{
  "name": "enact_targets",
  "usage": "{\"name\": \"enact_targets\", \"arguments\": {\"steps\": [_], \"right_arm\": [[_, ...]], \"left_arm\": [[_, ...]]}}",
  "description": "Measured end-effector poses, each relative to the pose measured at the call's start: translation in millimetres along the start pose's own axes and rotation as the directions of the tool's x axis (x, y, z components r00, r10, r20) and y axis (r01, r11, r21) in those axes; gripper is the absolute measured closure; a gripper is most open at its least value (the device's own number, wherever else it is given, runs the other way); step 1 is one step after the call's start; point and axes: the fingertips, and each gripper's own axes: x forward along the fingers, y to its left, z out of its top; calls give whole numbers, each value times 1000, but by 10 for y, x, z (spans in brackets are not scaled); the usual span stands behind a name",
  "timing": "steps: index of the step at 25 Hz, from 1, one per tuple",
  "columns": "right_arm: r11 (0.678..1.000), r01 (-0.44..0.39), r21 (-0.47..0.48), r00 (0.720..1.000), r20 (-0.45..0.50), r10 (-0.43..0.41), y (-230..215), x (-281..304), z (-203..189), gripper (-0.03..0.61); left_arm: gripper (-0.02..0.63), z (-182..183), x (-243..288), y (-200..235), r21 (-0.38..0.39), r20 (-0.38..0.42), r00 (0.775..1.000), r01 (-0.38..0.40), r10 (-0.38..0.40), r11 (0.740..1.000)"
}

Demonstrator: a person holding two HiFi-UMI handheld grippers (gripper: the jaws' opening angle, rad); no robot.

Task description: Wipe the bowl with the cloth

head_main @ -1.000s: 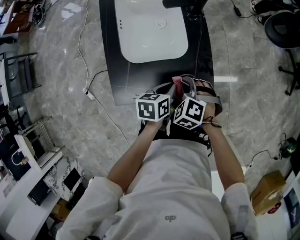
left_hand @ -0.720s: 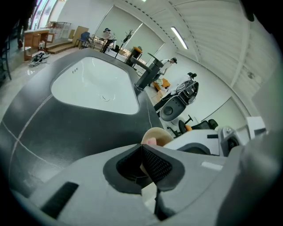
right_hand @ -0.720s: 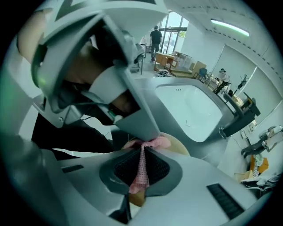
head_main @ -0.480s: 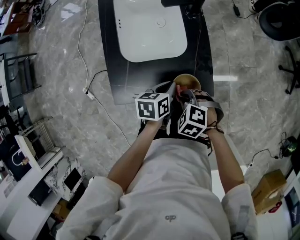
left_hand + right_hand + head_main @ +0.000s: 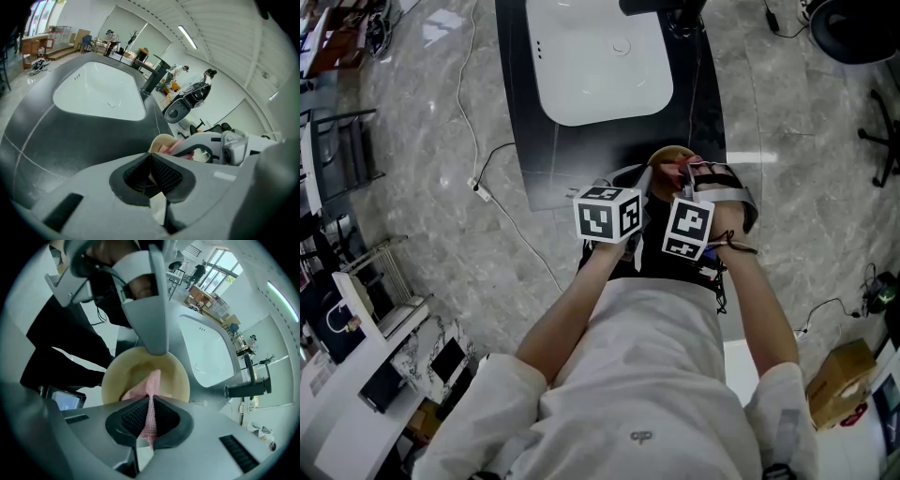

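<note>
A tan bowl (image 5: 667, 156) is held over the near edge of the black counter. My left gripper (image 5: 644, 184) is shut on the bowl's rim; in the left gripper view the bowl (image 5: 161, 140) shows just past the pinched pads. My right gripper (image 5: 681, 178) points steeply down into the bowl, shut on a pink cloth (image 5: 676, 172). In the right gripper view the cloth (image 5: 152, 383) runs from between the pads (image 5: 149, 420) onto the inner wall of the bowl (image 5: 176, 376). The left gripper's finger (image 5: 152, 301) clamps the rim opposite.
A white sink basin (image 5: 600, 56) is set in the black counter (image 5: 525, 141), with a dark faucet (image 5: 661, 7) at its far end. A white cable (image 5: 487, 187) lies on the marble floor to the left. An office chair (image 5: 862, 37) stands at the far right.
The right gripper rolled and slid right and down, dragging the pink cloth inside the bowl; the bowl's far rim came into view. The left gripper and the bowl stayed put.
</note>
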Motion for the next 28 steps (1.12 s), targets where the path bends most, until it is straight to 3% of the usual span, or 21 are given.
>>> {"name": "enact_targets", "arguments": {"steps": [6,11,16,19,21,24,28], "right_arm": [[997,58,-49,997,63,-54,-131,151,190,563],[997,40,-71,986,165,-28,-78,133,424,563],[989,-104,-104,971,203,124,212,41,514,563],[964,-200,-174,965,138,225,377,-10,410,563],[954,-218,-204,968,76,238,391,-12,297,563],[964,-153,-218,988,-6,156,230,40,122,563],[988,77,-137,997,14,-76,-154,124,110,563]], "left_arm": [[597,-28,11,-9,30,-39,999,21,-19,999],[597,-24,-6,3,21,-37,999,15,-14,1000],[598,-12,-25,35,2,-12,1000,-11,11,1000],[598,-9,-18,35,-1,-12,1000,-11,11,1000],[598,-17,-19,36,-7,-16,1000,-6,6,1000],[598,-26,-22,33,-14,-15,1000,-3,2,1000],[597,-10,-17,14,-6,-15,1000,3,-3,1000]]}}
